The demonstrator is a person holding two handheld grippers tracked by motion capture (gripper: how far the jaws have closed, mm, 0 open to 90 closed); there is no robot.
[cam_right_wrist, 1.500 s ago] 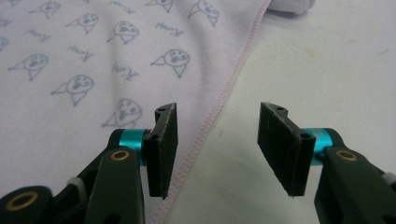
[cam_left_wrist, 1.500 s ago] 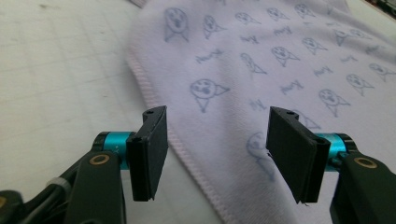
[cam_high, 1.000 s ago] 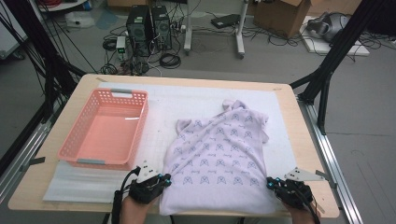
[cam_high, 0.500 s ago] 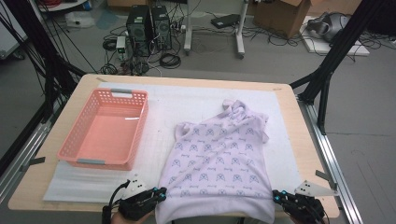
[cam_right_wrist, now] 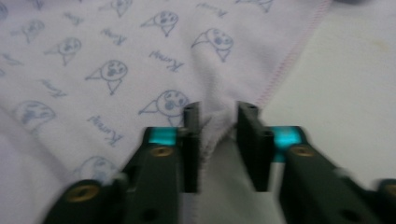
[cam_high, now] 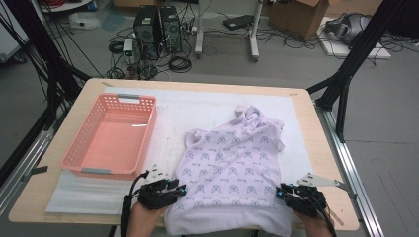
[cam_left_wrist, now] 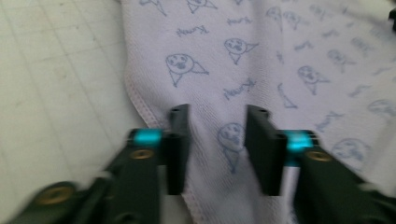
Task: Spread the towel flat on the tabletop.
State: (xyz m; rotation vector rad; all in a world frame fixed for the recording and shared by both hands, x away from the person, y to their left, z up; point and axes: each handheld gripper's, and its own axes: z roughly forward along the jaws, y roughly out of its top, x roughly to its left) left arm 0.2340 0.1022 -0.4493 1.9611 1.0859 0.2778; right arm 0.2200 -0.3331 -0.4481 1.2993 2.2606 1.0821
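Note:
A pale lilac hooded garment (cam_high: 232, 158) printed with small blue figures lies flat on the white mat, its hem draped over the table's near edge. My left gripper (cam_high: 179, 189) sits at the garment's lower left edge. Its jaws have just been opening, and in the left gripper view (cam_left_wrist: 217, 140) they stand apart with the cloth (cam_left_wrist: 243, 70) lying loose between them. My right gripper (cam_high: 279, 191) is at the lower right edge. Its jaws have also just been opening (cam_right_wrist: 217, 135), with a raised ridge of the seam (cam_right_wrist: 212, 123) between them, unpressed.
An empty pink plastic basket (cam_high: 74, 153) stands on the left of the mat (cam_high: 197, 106). The wooden table's near edge (cam_high: 74, 217) runs just in front of both hands. Black frame posts rise beside the table on both sides.
Both hands drew back toward the near edge with the hem, then came forward again. Both pairs of jaws have parted and the cloth lies loose between them.

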